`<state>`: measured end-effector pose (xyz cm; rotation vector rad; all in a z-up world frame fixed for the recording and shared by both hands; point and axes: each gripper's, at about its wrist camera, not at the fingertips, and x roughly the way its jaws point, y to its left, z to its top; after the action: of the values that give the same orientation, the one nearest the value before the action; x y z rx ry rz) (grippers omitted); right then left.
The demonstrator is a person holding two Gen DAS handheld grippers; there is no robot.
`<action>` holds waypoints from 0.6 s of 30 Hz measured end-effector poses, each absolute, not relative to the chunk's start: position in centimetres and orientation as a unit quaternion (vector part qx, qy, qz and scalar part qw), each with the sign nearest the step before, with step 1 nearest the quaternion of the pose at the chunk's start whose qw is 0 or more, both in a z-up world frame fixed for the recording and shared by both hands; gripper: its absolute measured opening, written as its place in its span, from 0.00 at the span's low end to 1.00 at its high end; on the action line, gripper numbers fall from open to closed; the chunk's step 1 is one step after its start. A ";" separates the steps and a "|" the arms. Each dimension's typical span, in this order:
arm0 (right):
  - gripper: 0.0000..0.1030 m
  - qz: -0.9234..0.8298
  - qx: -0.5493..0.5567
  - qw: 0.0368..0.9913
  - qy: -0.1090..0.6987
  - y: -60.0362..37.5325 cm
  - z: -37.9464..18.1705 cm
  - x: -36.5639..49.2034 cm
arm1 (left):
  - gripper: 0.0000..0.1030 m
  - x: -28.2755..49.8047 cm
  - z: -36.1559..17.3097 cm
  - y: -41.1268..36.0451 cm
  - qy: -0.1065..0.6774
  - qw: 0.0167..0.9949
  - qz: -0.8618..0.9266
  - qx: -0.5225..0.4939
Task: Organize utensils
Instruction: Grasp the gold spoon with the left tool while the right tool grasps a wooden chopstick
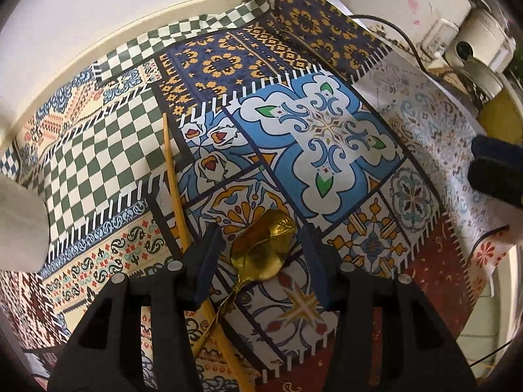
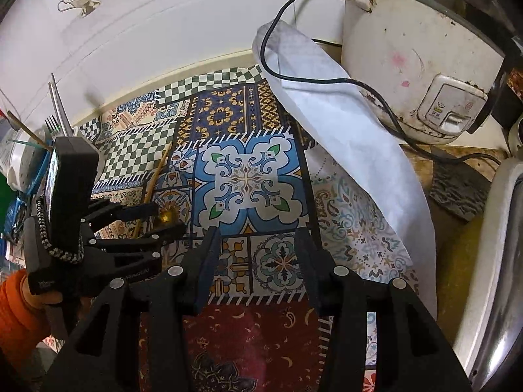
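Observation:
A gold spoon [image 1: 261,245] lies on the patterned mat [image 1: 327,137], its bowl between my left gripper's open fingers. A long wooden chopstick [image 1: 173,179] lies beside it and crosses under the spoon's handle. My left gripper [image 1: 261,254] is open around the spoon's bowl, not closed on it. In the right wrist view the left gripper [image 2: 157,219] shows at the left, with the spoon [image 2: 165,217] and the chopstick [image 2: 157,176] at its tips. My right gripper [image 2: 258,248] is open and empty above the mat [image 2: 248,176].
A white rice cooker [image 2: 408,65] with a black cord [image 2: 327,80] stands at the back right on the mat's curled-up edge. A holder with a fork and other utensils [image 2: 52,124] stands at the far left by the wall. A white object [image 1: 19,215] is at the left.

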<state>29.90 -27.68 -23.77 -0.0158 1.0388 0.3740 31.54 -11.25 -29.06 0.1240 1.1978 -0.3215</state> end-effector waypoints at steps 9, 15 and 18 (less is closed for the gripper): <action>0.42 0.181 -0.002 0.855 0.487 -27.5 -23.4 29.8 | 0.46 30.9 -29.4 -11.6 0.552 0.809 -0.169 0.107; 0.42 0.175 0.004 0.854 0.489 -28.1 -23.5 29.7 | 0.34 30.5 -28.9 -11.6 0.550 0.812 -0.175 0.082; 0.42 0.173 0.003 0.853 0.492 -28.0 -23.5 29.6 | 0.34 30.0 -28.8 -12.6 0.548 0.810 -0.184 0.100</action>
<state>29.62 -28.05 -23.53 0.0060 1.0350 0.3641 30.02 -12.60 -28.81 0.2135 1.1715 -0.3933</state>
